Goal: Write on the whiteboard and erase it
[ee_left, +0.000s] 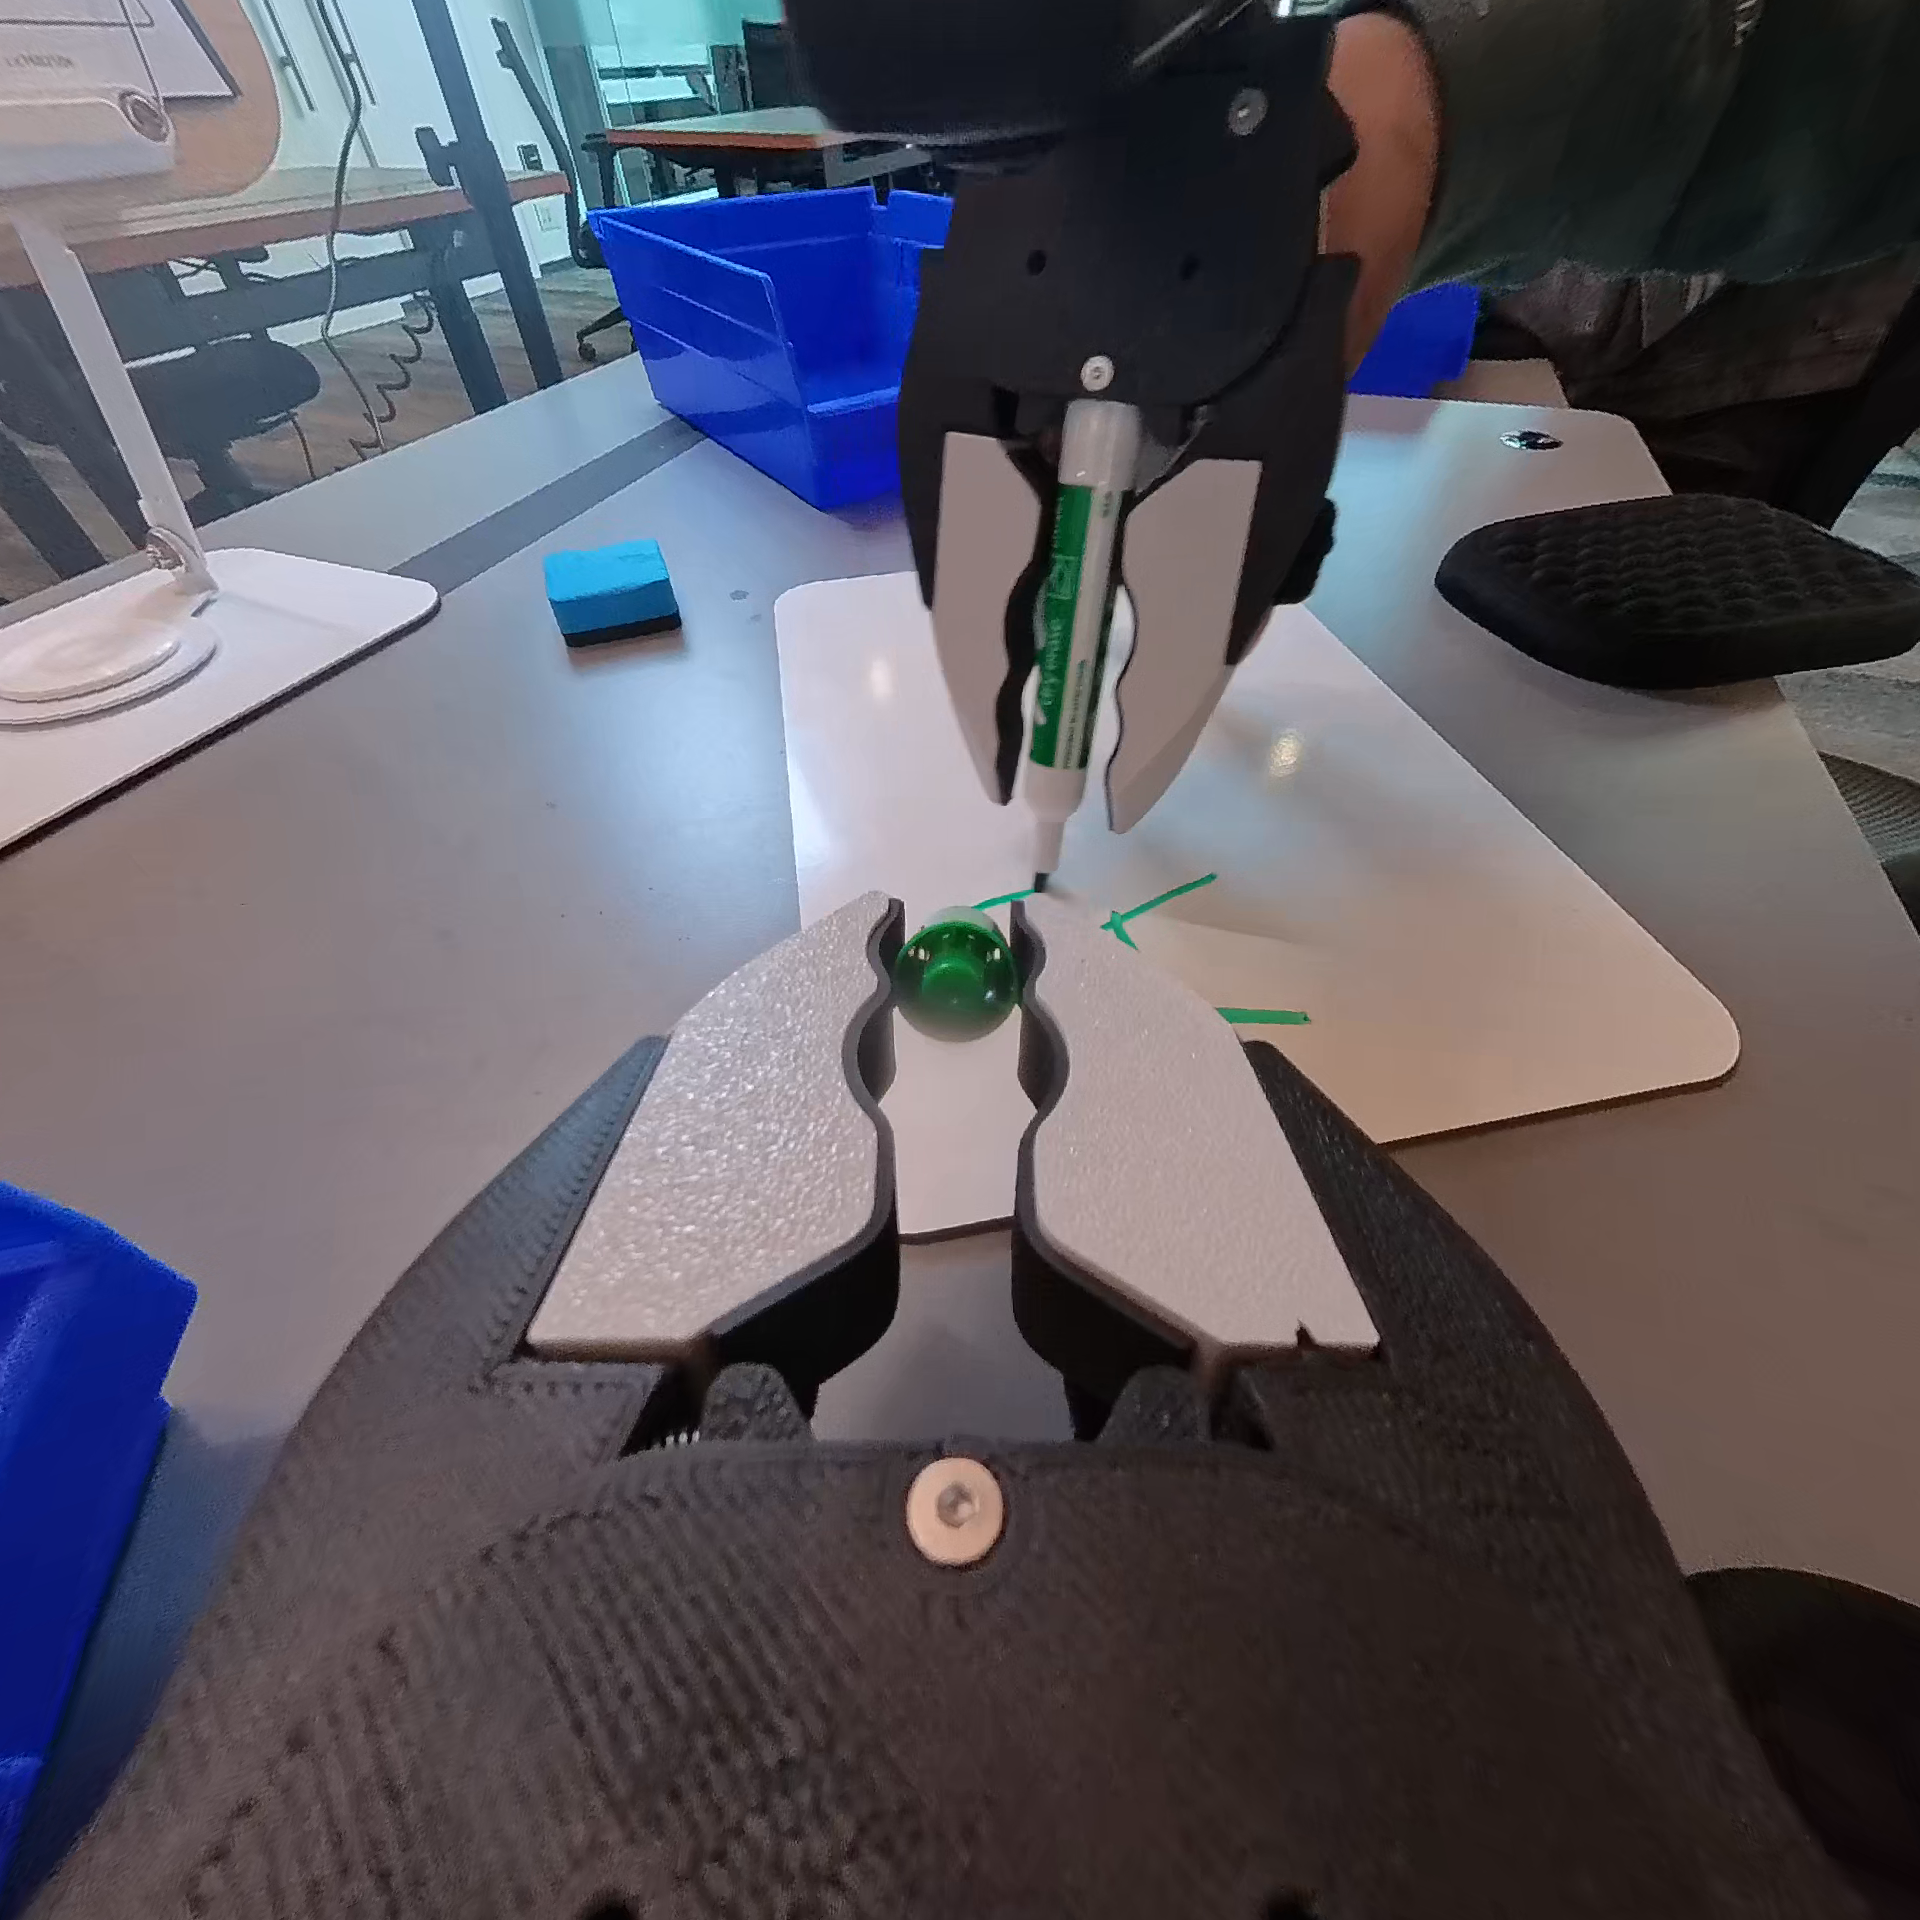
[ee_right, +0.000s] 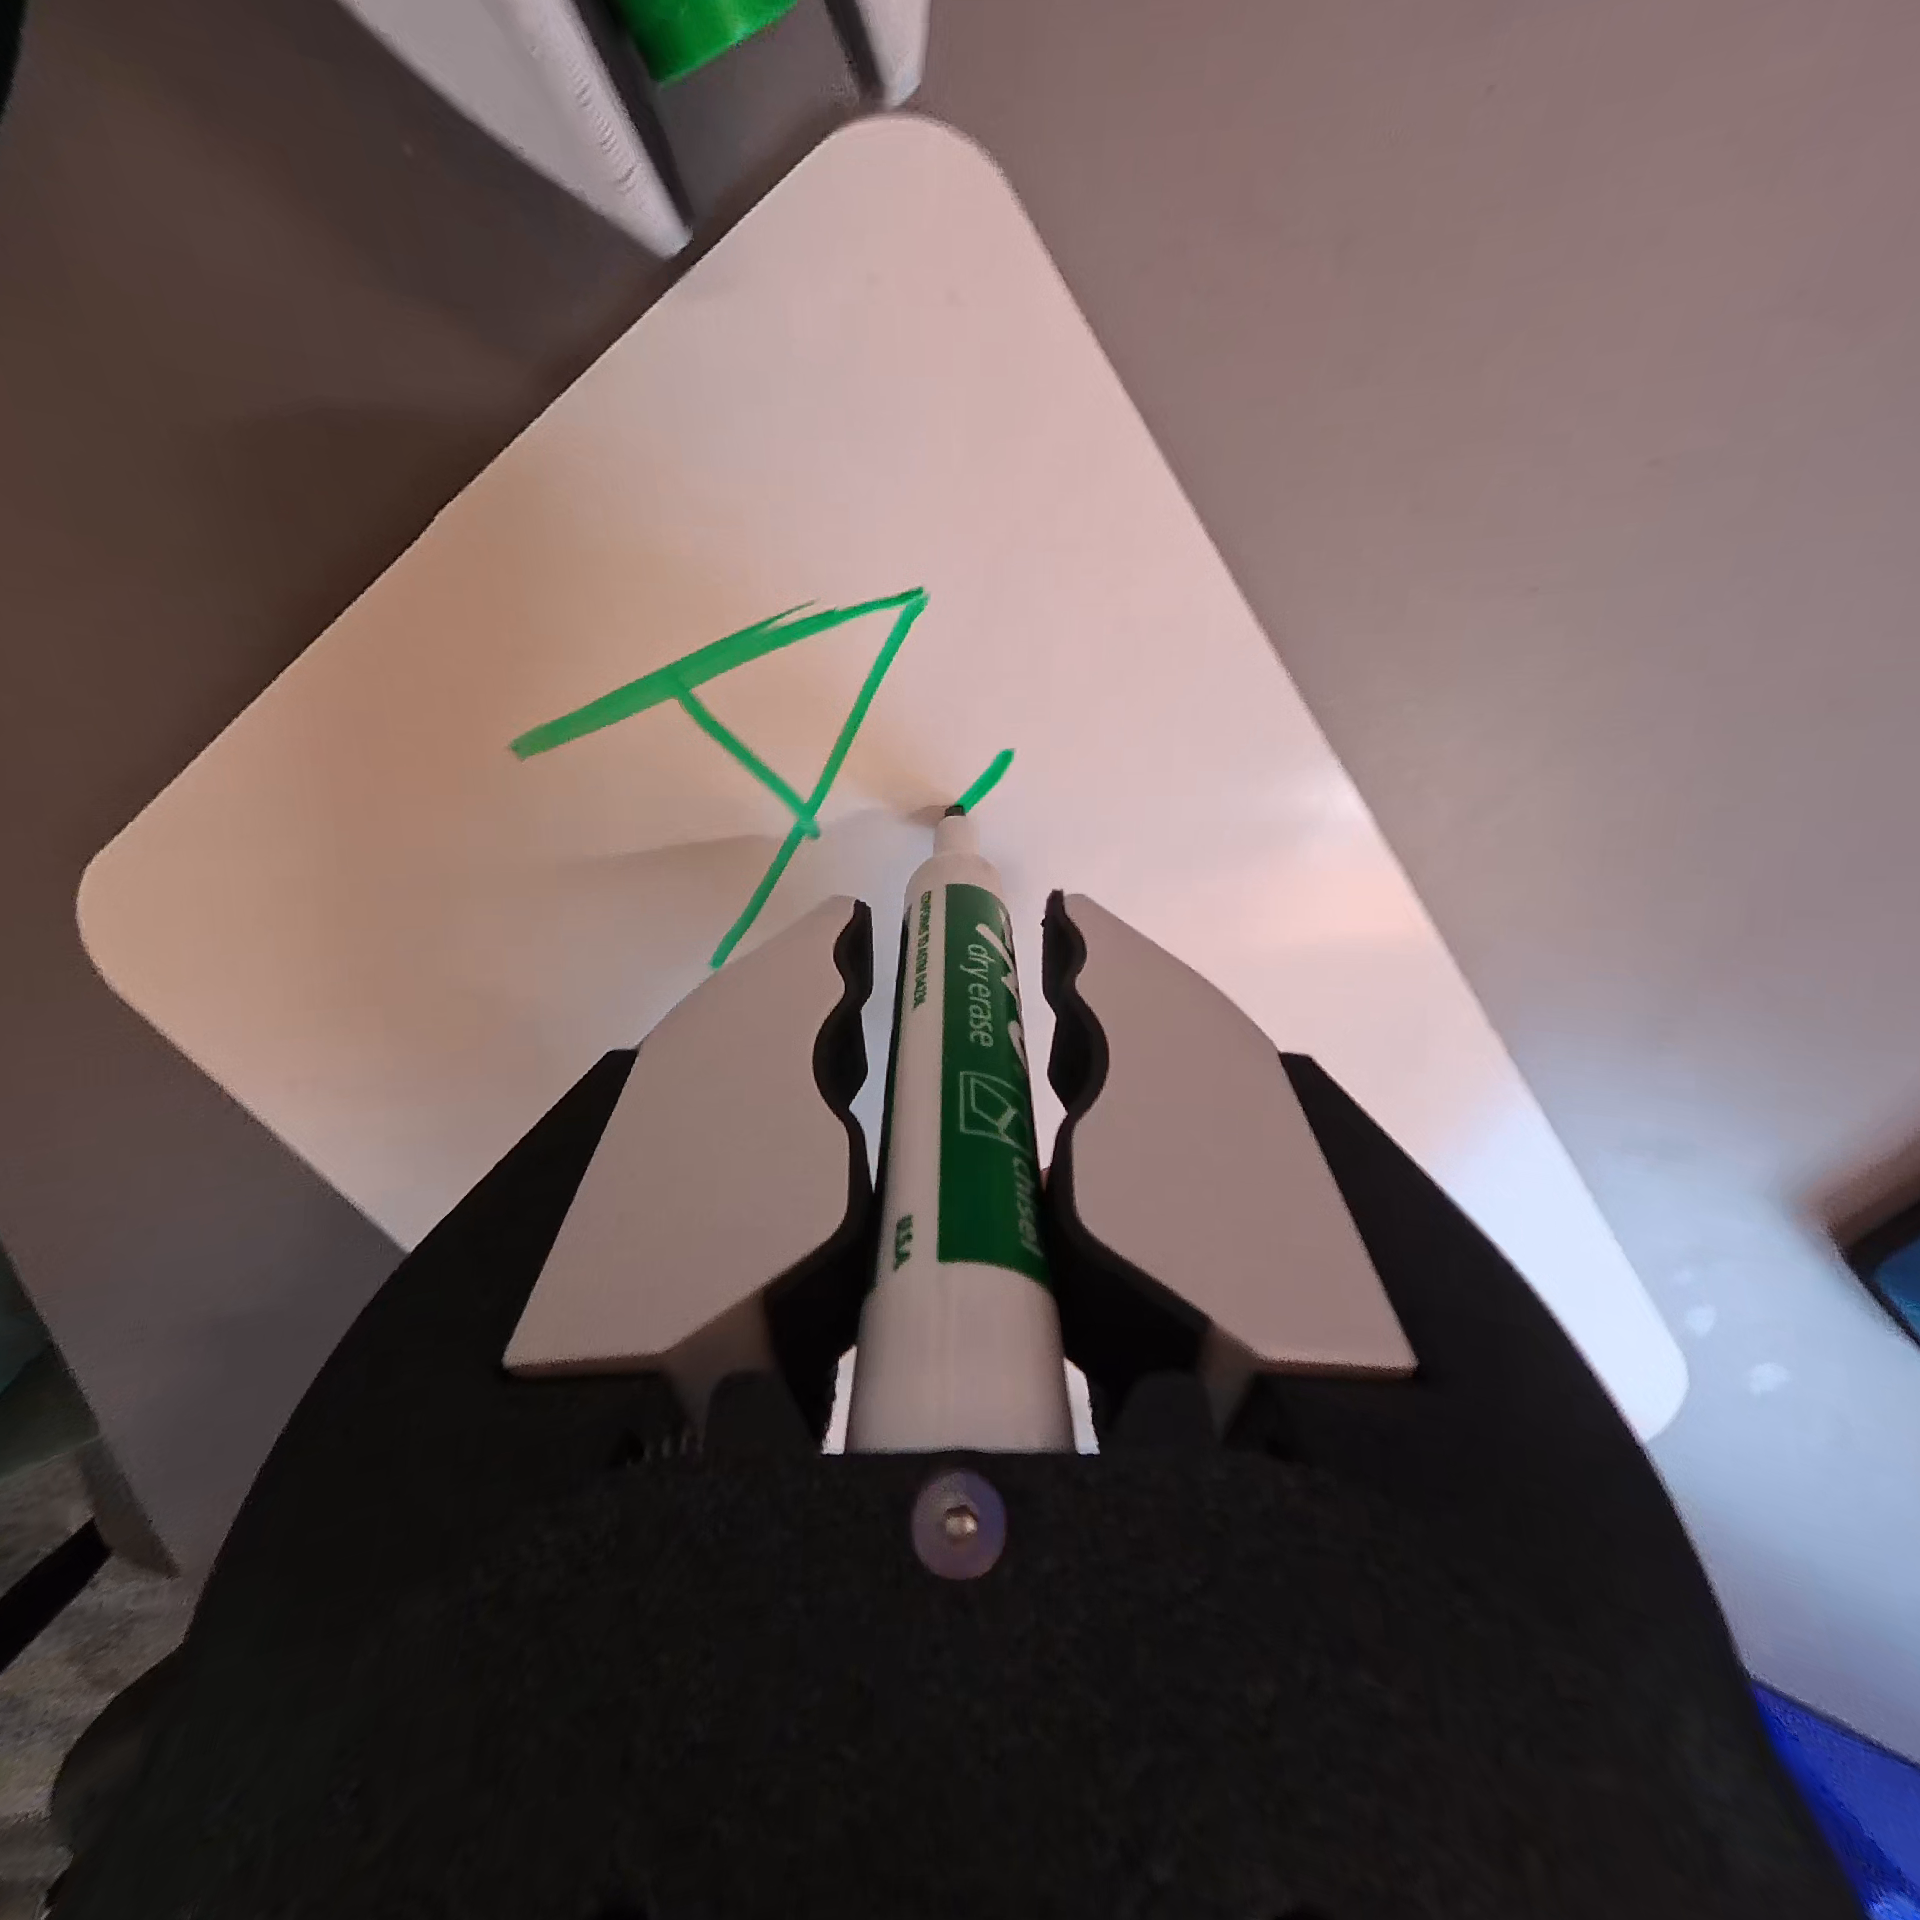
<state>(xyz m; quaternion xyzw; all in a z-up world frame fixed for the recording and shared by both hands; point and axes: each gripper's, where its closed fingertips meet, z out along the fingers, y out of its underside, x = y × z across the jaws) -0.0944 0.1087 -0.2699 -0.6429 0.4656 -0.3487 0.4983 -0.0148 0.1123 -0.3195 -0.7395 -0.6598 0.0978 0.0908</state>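
Note:
A small white whiteboard [ee_left: 1351, 831] lies flat on the grey table, with green strokes [ee_right: 727, 707] drawn on it. My right gripper [ee_right: 951, 914] is shut on a green and white marker [ee_right: 961, 1143], tip down and touching the board beside a short fresh stroke. The right gripper also shows in the left wrist view [ee_left: 1060, 816], pointing down at the board with the marker [ee_left: 1075, 623]. My left gripper [ee_left: 956, 914] is shut on the green marker cap [ee_left: 954, 982], just above the board's near edge. A blue eraser [ee_left: 611, 590] lies on the table left of the board.
A blue bin [ee_left: 769, 343] stands behind the board, and another blue bin [ee_left: 73, 1403] is at the near left. A white stand on a white base [ee_left: 208, 634] is at the left. A black chair armrest [ee_left: 1673, 587] sits at the right, beside a person's sleeve. The grippers' ends are close to 10 centimeters from one another. The blue eraser [ee_left: 611, 590] is about 20 centimeters from my right fingertips.

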